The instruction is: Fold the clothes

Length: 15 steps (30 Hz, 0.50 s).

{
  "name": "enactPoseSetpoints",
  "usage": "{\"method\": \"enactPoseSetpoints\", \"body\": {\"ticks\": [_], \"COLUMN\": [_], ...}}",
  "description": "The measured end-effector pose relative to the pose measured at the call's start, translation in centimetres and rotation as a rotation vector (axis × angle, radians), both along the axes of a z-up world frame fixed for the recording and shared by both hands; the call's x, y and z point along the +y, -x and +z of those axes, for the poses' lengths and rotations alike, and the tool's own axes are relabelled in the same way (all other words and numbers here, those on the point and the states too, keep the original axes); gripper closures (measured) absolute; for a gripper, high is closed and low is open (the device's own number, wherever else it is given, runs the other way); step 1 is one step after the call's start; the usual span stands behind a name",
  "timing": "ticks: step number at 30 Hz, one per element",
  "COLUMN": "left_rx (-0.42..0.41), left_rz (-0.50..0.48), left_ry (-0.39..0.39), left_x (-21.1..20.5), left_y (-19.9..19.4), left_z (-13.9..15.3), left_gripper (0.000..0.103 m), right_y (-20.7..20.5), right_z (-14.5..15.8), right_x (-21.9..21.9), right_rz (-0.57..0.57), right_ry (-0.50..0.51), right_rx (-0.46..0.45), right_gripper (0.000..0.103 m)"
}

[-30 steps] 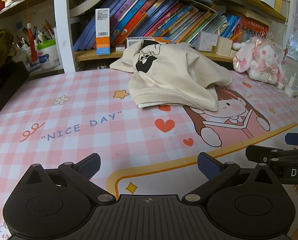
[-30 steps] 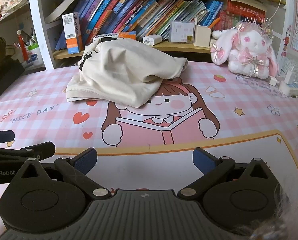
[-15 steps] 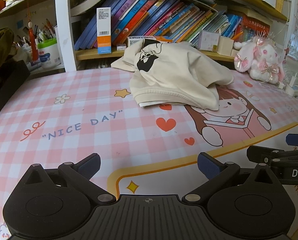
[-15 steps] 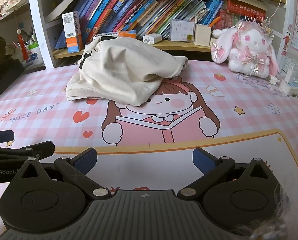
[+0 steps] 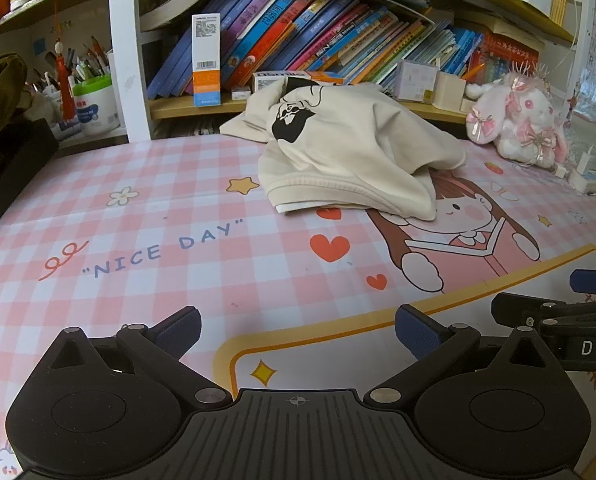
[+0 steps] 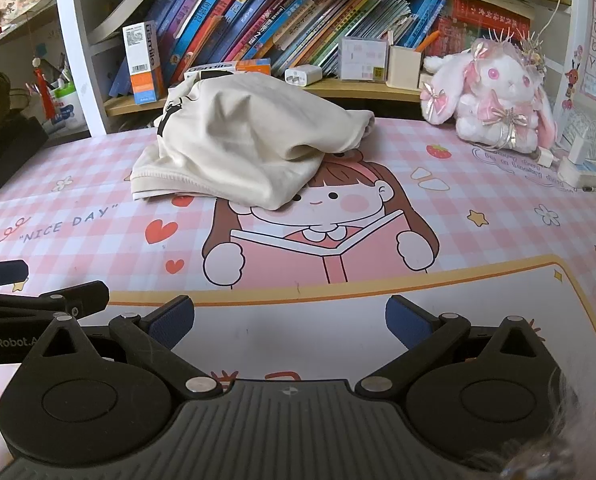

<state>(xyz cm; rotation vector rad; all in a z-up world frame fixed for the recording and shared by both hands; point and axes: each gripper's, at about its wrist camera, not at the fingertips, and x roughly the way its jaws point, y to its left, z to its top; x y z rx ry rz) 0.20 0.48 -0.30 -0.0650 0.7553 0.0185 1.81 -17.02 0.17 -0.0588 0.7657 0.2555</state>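
Change since 1 s ago: both views slightly nearer the garment; nothing else displaced.
Item: 1 cream sweatshirt [image 5: 350, 152], crumpled, far side of pink mat [image 5: 146, 248], against the bookshelf [image 6: 258, 96].
Left gripper [image 5: 296, 330]: jaws wide, empty.
Right gripper [image 6: 290, 320]: jaws wide, empty.
Advice: take the ribbed hem at 2 well-separated points, draw it flat toward the mat's middle.
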Motion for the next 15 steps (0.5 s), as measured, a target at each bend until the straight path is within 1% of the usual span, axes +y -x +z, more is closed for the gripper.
{"method": "enactPoseSetpoints", "body": {"ticks": [15], "left_rx": [0.008], "left_rz": [-0.001], "left_ry": [0.010], "left_x": [-0.04], "left_y": [-0.14], "left_z": [-0.18], "left_gripper": [0.000], "right_y": [-0.08], "right_z": [-0.20], "right_x": [0.07], "right_rz": [0.001], "right_ry": [0.002], "right_rx": [0.010], "right_gripper": [0.000]}}
